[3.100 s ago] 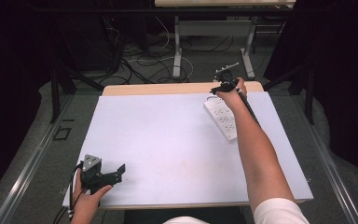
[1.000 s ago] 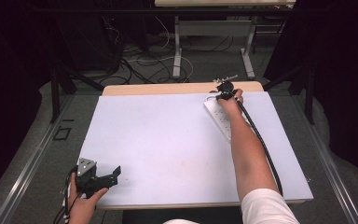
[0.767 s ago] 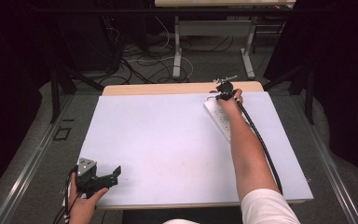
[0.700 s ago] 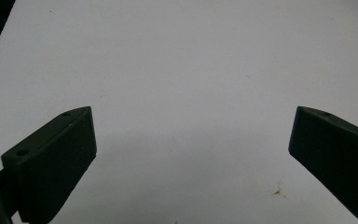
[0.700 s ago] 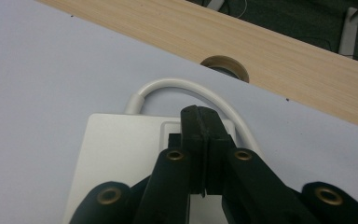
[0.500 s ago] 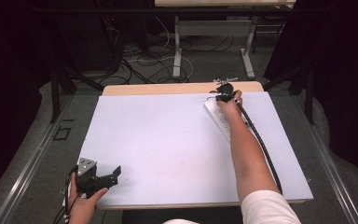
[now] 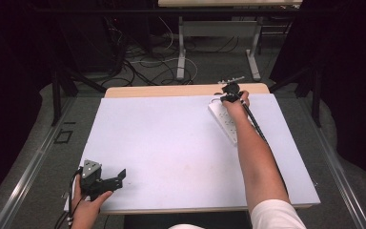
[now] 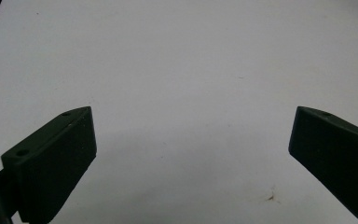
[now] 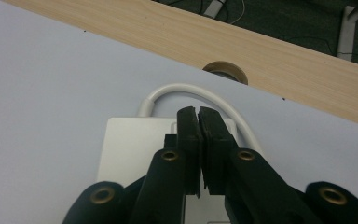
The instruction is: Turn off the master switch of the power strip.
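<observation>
While my left claw (image 7: 116,177) rests at the near left corner of the white worktop (image 7: 171,143), its jaws stand wide apart with nothing between them; the left gripper view looks down between them onto bare white surface with a small brown speck. My left hand (image 7: 86,205) grips its body from below, and a cable trails off the near edge.

Across the sheet, at the far right, lies the white power strip (image 7: 223,120), running slantwise from the far edge toward me, partly under my right forearm. My right claw (image 7: 229,90) sits over its far end, jaws drawn nearly together with just a thin slit left, clamping nothing; they have just eased apart a hair. In the right gripper view the tips hover over the strip's end (image 9: 135,149), where its white cord (image 9: 186,91) loops out in an arch. Beyond the cord runs the bare wooden strip of the worktop with a round cable hole (image 9: 224,71).
</observation>
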Demonstrator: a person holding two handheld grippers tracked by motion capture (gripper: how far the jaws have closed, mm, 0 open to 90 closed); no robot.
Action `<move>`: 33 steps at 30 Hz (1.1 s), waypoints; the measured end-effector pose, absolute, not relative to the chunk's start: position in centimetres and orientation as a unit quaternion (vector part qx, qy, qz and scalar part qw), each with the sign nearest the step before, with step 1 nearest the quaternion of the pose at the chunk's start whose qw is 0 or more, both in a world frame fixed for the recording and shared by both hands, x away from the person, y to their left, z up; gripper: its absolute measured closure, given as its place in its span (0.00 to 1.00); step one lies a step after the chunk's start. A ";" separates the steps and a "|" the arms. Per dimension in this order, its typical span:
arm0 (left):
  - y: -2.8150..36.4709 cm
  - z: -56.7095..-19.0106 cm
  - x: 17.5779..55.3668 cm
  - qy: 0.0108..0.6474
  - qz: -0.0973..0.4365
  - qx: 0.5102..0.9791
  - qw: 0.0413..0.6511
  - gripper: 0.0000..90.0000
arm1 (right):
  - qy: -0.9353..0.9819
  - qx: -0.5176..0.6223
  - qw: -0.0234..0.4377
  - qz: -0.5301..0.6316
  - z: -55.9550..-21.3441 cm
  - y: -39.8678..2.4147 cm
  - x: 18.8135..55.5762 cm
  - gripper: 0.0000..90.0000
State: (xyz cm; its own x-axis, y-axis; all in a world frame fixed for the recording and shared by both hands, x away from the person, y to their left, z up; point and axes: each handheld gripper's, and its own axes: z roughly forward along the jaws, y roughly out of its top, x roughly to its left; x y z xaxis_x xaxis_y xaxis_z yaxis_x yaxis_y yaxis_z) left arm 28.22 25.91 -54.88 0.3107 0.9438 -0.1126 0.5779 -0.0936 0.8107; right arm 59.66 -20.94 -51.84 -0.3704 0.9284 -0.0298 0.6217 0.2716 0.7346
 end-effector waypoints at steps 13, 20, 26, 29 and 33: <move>25.1 -55.0 28.4 0.521 0.218 0.719 0.406 0.01 | 0.783 0.486 0.224 0.316 -50.6 -20.0 57.5 0.92; 24.8 -54.8 28.3 0.514 0.219 0.722 0.407 0.01 | 0.793 0.462 0.232 0.323 -49.3 -19.7 56.5 0.86; 24.5 -54.8 28.6 0.509 0.210 0.727 0.411 0.01 | 0.790 0.455 0.226 0.343 -48.0 -19.7 55.7 0.79; 24.3 -54.8 28.8 0.505 0.208 0.729 0.414 0.01 | 0.792 0.454 0.212 0.350 -47.7 -19.7 55.3 0.73; 23.9 -54.7 29.1 0.497 0.207 0.733 0.416 0.01 | 0.792 0.451 0.214 0.351 -47.3 -19.5 54.8 0.61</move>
State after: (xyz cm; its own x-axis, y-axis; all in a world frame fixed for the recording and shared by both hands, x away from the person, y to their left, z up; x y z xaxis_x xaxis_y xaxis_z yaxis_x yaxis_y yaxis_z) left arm 29.14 23.93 -54.70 0.4210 0.9003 -0.1101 0.5568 -0.1607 0.8149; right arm 54.84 -19.54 -47.35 -0.5012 0.8650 -0.0228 0.5641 0.3467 0.7494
